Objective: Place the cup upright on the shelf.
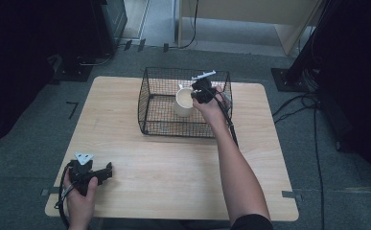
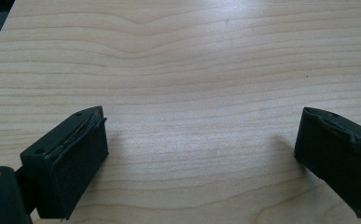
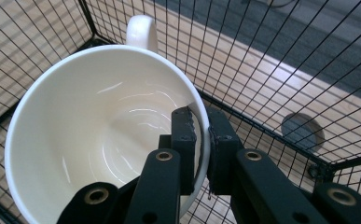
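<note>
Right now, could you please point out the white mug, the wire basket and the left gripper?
white mug (image 3: pixel 99 121): right gripper view, inner wall.
wire basket (image 1: pixel 147 103): high view, left wall.
left gripper (image 1: pixel 109 168): high view, between its fingertips.

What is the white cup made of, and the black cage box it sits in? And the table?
The cup looks like glazed ceramic: smooth, white, with shiny light streaks inside. The cage box seems to be thin metal wire, coated black, crossed in a grid. The table looks like pale wood, or a wood-look top, with wavy grain lines.
</note>
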Action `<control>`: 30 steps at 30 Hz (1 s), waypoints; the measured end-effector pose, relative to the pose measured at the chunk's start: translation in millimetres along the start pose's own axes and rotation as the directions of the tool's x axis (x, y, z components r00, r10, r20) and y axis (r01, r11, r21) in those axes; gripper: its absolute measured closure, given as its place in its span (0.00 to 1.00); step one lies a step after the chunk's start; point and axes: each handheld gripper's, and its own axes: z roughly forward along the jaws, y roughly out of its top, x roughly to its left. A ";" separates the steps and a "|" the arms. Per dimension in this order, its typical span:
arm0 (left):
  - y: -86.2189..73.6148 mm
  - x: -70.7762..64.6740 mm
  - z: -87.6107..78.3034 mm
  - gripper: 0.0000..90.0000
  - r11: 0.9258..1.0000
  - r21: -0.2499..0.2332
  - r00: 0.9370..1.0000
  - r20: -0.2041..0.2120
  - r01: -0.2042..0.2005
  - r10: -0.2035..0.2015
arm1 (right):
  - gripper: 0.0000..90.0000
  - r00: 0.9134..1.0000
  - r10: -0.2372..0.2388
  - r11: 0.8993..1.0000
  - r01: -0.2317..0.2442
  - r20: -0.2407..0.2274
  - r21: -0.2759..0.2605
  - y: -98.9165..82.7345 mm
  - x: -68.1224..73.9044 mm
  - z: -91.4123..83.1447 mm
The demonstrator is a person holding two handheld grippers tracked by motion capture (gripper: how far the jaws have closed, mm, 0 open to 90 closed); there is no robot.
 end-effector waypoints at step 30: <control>0.0 -0.1 0.0 0.03 1.000 -0.001 1.000 0.000 0.001 -0.001 | 0.27 0.999 0.017 0.998 -0.015 0.036 -0.060 1.1 -2.0 -15.0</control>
